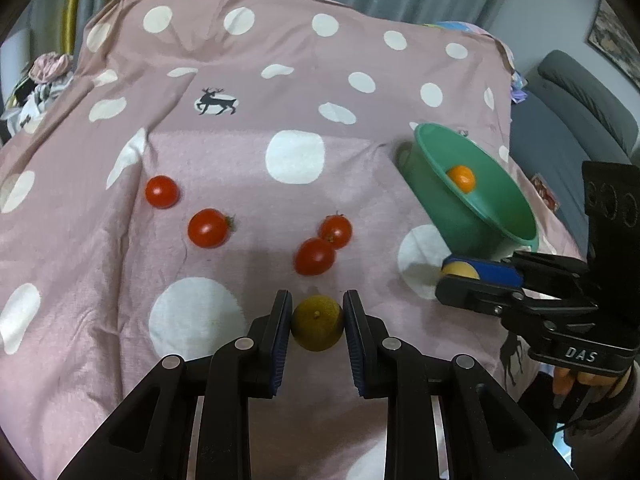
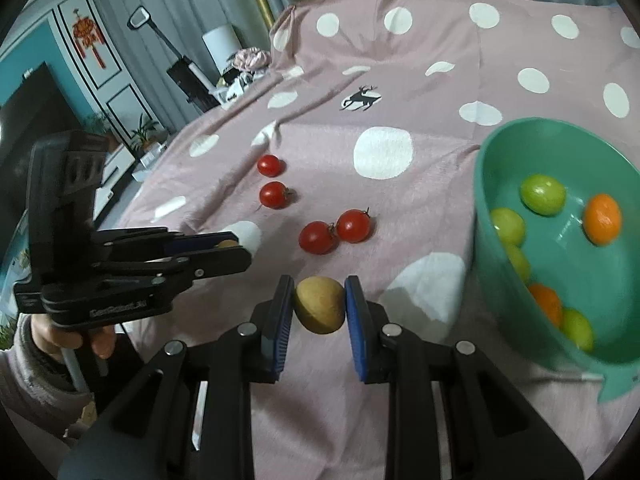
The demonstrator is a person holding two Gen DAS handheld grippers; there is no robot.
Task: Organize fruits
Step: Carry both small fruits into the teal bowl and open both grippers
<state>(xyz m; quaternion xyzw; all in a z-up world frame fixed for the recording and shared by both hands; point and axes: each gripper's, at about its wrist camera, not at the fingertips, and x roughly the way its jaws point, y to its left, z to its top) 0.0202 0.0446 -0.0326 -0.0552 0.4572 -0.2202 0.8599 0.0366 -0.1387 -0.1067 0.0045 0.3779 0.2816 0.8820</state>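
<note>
My left gripper [image 1: 317,322] is shut on a small olive-green fruit [image 1: 317,328], held just above the pink cloth. My right gripper [image 2: 319,306] is shut on a small tan-yellow fruit [image 2: 320,308]; it also shows in the left wrist view [image 1: 460,271], next to the base of the green bowl [image 1: 496,216]. The bowl [image 2: 492,240] holds several green and orange fruits, among them an orange one [image 2: 602,218]. Several red cherry tomatoes lie on the cloth: a touching pair [image 1: 320,246] and two to the left [image 1: 208,227], [image 1: 161,191].
The pink polka-dot cloth [image 1: 296,156] drapes over a raised back. A grey sofa [image 1: 576,104] stands at the right. The left gripper [image 2: 224,250] shows at the left of the right wrist view, with a teal cabinet [image 2: 48,40] behind.
</note>
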